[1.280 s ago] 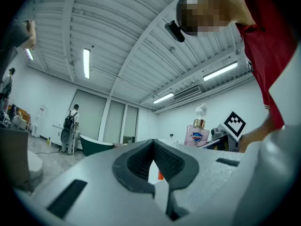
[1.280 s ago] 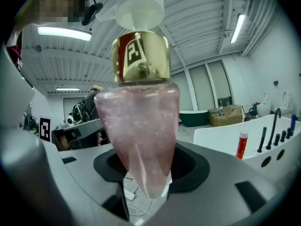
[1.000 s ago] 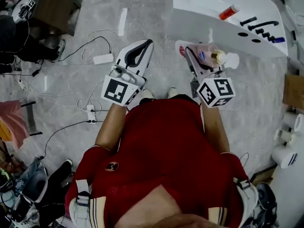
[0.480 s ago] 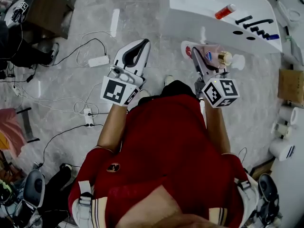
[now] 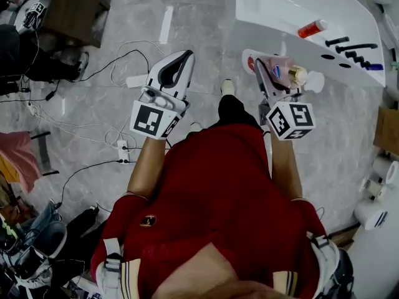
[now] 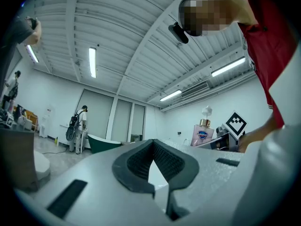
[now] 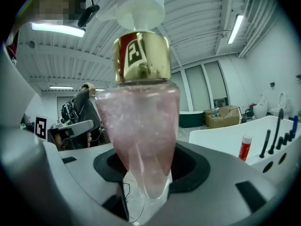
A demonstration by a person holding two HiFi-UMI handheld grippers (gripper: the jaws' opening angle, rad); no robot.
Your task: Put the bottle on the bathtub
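A pink pump bottle (image 5: pixel 282 71) with a gold collar and white pump head lies across my right gripper (image 5: pixel 262 68), which is shut on its body. In the right gripper view the bottle (image 7: pixel 141 121) rises upright from between the jaws of my right gripper (image 7: pixel 143 185). The white bathtub (image 5: pixel 280 5) stands just ahead and to the right, its rim (image 7: pixel 221 135) beyond the bottle. My left gripper (image 5: pixel 189 56) hangs level on the left over the floor, shut on nothing, and in its own view my left gripper (image 6: pixel 153 142) shows its pads meeting at the tips.
A red-capped tube (image 5: pixel 312 28) and black tap fittings (image 5: pixel 349 44) sit on the bathtub rim. Cables and a power strip (image 5: pixel 134 80) lie on the marble floor at left. A wooden table (image 5: pixel 68 11) stands far left, and white rolls (image 5: pixel 374 205) lie at right.
The person's foot has stepped forward toward the bathtub. Both grippers keep almost the same pose, the right one still holding the bottle.
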